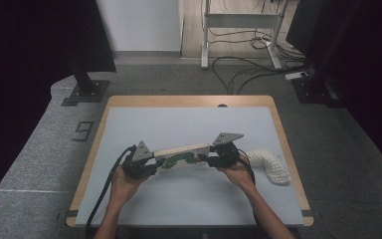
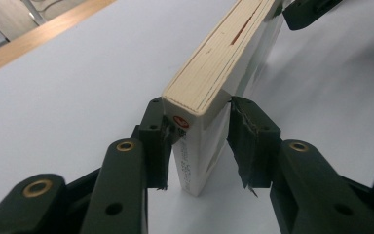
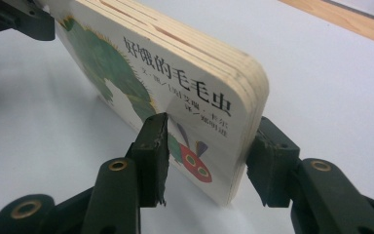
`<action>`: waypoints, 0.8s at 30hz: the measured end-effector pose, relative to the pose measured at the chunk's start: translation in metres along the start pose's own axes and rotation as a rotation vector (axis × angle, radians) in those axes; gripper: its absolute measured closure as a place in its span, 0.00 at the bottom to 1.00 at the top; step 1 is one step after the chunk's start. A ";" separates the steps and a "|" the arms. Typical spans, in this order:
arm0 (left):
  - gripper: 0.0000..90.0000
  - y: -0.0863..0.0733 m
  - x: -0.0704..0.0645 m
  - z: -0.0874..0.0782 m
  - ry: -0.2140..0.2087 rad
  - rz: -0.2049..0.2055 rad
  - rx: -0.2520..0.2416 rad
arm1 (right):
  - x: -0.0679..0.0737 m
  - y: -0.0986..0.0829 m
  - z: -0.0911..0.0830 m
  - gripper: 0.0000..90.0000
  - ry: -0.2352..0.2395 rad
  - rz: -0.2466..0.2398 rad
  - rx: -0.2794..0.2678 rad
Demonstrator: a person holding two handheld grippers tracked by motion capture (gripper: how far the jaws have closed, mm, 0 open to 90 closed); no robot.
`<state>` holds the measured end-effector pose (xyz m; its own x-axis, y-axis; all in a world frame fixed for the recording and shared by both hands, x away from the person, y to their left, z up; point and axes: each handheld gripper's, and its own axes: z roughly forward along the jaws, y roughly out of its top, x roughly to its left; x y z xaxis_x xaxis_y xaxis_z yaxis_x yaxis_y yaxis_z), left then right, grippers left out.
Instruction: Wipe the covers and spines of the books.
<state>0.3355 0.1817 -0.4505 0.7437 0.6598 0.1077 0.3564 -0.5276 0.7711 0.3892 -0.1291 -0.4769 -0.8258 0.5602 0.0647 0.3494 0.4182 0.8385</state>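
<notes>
board book held at both ends above the surface

while it stands on its long edge mid-surface (image 1: 144,119), a thick board book (image 1: 181,156) is steadied by two grips: the left hand-held gripper (image 1: 151,164) clamps the spine end, the right hand-held gripper (image 1: 206,158) clamps the rounded-corner end, likely so it can't tip. a white knitted item (image 1: 271,164) lies just beside.

Board book (image 1: 181,157) stands on edge across the table (image 1: 189,199) middle, running left to right. Left gripper (image 1: 140,166) at its left end, right gripper (image 1: 219,155) at its right end (jaws either side of each end). Knitted cloth (image 1: 272,165) lies right of the right gripper
</notes>
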 end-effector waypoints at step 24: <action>0.66 -0.007 0.008 0.002 -0.062 -0.063 -0.059 | 0.000 -0.002 -0.006 0.45 -0.021 -0.024 0.005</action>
<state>0.3402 0.1897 -0.4562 0.7548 0.6556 0.0205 0.3711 -0.4526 0.8108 0.3858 -0.1343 -0.4756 -0.8243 0.5652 0.0329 0.3318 0.4352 0.8369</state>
